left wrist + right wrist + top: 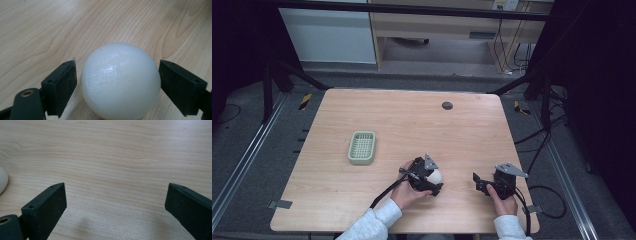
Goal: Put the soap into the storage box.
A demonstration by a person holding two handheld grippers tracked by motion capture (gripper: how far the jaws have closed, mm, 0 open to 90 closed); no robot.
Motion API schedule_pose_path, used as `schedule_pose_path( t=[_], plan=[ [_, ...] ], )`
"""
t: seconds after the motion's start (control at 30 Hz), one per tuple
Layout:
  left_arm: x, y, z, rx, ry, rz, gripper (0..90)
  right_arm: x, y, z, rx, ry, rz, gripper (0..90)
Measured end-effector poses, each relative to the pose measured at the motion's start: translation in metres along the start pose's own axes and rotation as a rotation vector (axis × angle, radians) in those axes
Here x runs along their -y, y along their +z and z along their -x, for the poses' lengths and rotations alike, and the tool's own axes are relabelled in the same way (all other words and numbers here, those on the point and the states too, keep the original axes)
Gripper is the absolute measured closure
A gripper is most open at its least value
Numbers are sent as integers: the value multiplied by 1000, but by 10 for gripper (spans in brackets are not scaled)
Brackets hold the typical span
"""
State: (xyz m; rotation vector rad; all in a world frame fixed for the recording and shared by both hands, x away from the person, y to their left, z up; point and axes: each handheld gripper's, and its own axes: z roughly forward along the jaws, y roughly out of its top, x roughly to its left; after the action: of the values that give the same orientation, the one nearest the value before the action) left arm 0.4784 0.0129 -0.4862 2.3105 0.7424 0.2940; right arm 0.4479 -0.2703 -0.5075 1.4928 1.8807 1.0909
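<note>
A smooth white ball [120, 82] rests on the wooden table [412, 125] near its front edge. My left gripper [433, 180] is open around it, one black jaw on each side. A thin gap shows at the left jaw, while the right jaw is at the ball's edge. To the right of it my right gripper [115, 205] is held low over bare wood, open wide with nothing between its jaws. The ball's edge [3, 180] shows at the far left of the right gripper view. In the high view the right gripper [477, 183] points left toward the ball [436, 175].
A pale green slotted basket [362, 147] lies on the left half of the table. A small dark round cap [447, 105] is set in the tabletop near the far edge. Cables trail off the table's right side.
</note>
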Motion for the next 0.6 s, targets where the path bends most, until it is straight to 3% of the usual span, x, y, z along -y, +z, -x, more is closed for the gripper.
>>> schedule_pose_path(
  t=[0.6],
  plan=[
    [1, 5, 1, 7, 6, -25, 224, 0, 0, 0, 3, 3, 1, 41]
  ],
)
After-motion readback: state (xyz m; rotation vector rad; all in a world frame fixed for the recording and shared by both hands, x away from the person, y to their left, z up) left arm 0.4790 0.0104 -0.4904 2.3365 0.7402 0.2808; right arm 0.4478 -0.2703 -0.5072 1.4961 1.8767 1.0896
